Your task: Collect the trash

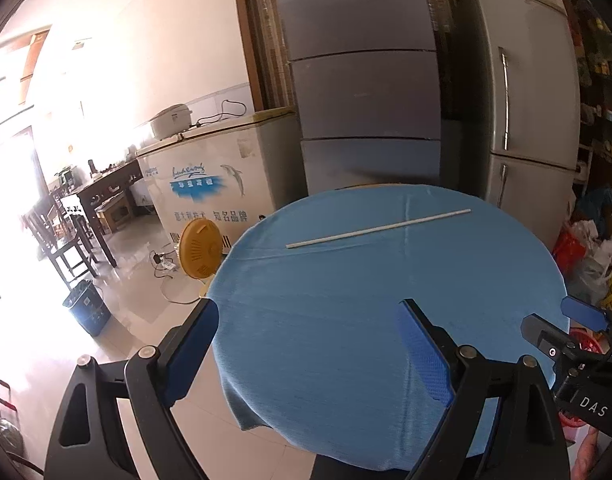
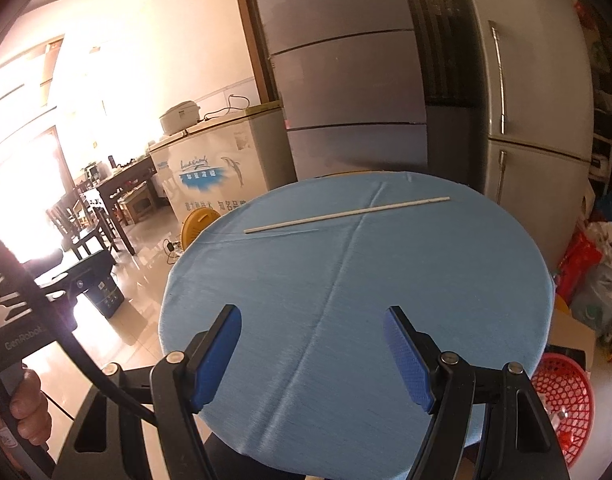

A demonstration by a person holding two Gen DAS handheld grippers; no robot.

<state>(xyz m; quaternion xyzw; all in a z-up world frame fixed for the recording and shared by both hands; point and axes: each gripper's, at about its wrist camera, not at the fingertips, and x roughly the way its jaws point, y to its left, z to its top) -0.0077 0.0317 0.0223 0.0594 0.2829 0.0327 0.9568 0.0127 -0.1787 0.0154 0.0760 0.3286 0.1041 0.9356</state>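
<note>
A round table under a blue cloth fills my view, with fridges behind. My left gripper and right gripper both hover wide and empty. A white stick lies well ahead of both, at the far edge.

We read "DAS" on the right gripper body, "GenRobot" on the left gripper body, and "知名品牌" on the chest freezer front.
</note>
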